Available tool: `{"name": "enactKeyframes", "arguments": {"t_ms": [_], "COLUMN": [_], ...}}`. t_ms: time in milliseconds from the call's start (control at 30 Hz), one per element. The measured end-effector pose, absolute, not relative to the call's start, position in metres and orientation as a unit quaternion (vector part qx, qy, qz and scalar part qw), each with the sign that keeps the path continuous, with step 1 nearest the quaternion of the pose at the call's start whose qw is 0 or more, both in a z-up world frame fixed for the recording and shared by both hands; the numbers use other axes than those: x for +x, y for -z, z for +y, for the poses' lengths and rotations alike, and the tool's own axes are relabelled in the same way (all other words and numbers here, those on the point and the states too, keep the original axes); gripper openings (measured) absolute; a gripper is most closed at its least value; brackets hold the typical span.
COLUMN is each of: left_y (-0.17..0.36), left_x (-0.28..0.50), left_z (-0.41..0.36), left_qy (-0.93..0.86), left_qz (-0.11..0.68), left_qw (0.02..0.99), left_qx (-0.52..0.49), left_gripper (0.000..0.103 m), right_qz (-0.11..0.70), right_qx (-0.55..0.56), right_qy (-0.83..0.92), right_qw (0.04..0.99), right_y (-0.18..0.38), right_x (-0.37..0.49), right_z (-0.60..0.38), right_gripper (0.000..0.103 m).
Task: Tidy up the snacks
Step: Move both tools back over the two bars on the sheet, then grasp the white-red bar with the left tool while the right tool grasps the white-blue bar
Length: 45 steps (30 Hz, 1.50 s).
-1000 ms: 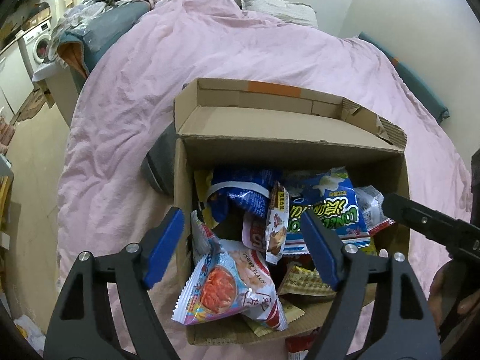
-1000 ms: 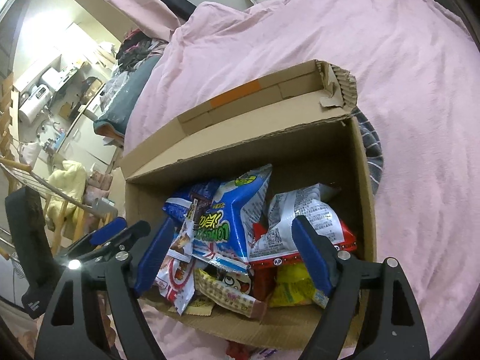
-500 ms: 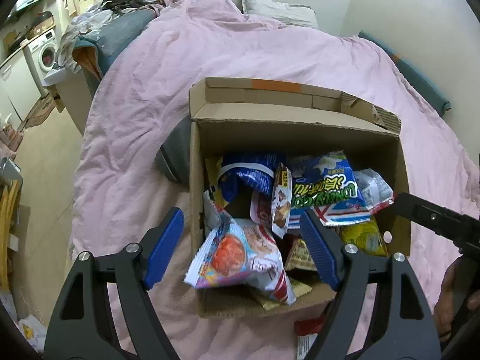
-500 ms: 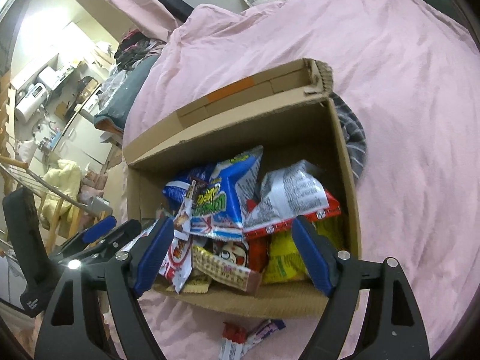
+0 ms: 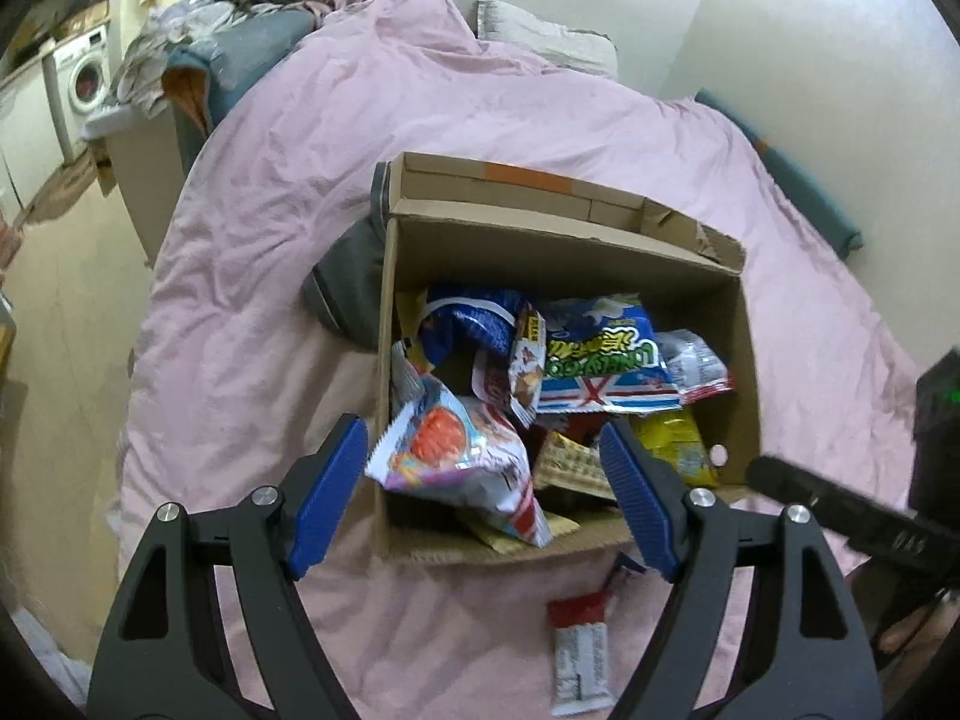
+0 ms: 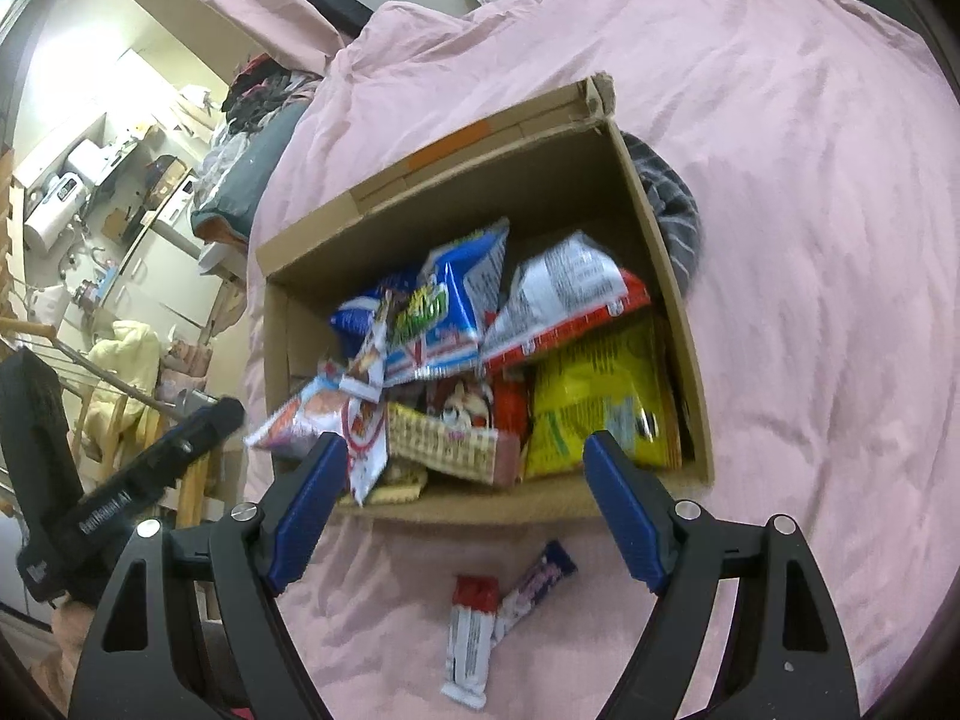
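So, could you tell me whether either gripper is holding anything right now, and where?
Nothing is held: the left gripper and right gripper are both open and empty.

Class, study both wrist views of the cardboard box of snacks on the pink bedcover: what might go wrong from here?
1. The pink-and-white snack bag overhangs the brown cardboard box at its near left corner; a nudge may tip it out.
2. Two wrapped snack bars lie on the pink bedcover under the open right gripper; they may get pressed or overlooked.
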State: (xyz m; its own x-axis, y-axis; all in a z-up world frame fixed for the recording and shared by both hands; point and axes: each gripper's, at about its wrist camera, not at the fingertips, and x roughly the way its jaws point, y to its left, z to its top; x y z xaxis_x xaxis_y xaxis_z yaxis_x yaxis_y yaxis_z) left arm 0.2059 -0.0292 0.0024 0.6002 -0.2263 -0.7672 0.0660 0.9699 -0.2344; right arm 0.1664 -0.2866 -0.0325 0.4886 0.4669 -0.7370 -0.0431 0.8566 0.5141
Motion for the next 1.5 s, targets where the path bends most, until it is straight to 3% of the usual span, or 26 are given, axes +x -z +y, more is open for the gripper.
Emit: {"name": "enactKeyframes", "arguments": {"t_ms": [67,167,267,367,867,967,1067,1133,1333,1500], "left_y": [-0.005,-0.004,0.004,0.021,0.13,0.142,0.155,0.158,0.152,0.147], "left_x": [0.197,0.184,0.172,0.161,0.115,0.112,0.11,0.108,0.111,0.116], "left_z": [-0.028,-0.03,-0.037,-0.047,-0.134,-0.154,-0.165,-0.168,-0.164,-0.147], "left_qy": [0.079,0.071,0.076,0.076,0.097,0.107,0.112,0.11,0.113,0.12], "left_qz": [0.434,0.43,0.444,0.47,0.593,0.6,0.614,0.618,0.619,0.627], "left_qw": [0.892,0.895,0.889,0.876,0.798,0.79,0.775,0.772,0.771,0.766], "left_qx": [-0.095,-0.091,-0.083,-0.071,0.033,0.07,0.098,0.099,0.099,0.081], "left_gripper": [0.079,0.098,0.099,0.099,0.097,0.093,0.081,0.079,0.038,0.032], "right_qz": [0.487,0.495,0.503,0.515,0.54,0.54,0.541,0.542,0.548,0.558], "right_qx": [0.232,0.232,0.227,0.233,0.224,0.227,0.227,0.227,0.219,0.206], "right_qy": [-0.149,-0.138,-0.131,-0.131,-0.062,-0.057,-0.053,-0.054,-0.063,-0.077], "right_qw": [0.828,0.826,0.823,0.814,0.809,0.809,0.808,0.808,0.805,0.8], "right_y": [0.037,0.042,0.049,0.059,0.082,0.083,0.084,0.085,0.087,0.09], "right_x": [0.158,0.15,0.143,0.136,0.119,0.116,0.116,0.118,0.122,0.126], "right_z": [-0.29,-0.293,-0.292,-0.296,-0.337,-0.343,-0.346,-0.345,-0.335,-0.319], "right_gripper": [0.083,0.087,0.097,0.1,0.1,0.1,0.1,0.1,0.1,0.1]}}
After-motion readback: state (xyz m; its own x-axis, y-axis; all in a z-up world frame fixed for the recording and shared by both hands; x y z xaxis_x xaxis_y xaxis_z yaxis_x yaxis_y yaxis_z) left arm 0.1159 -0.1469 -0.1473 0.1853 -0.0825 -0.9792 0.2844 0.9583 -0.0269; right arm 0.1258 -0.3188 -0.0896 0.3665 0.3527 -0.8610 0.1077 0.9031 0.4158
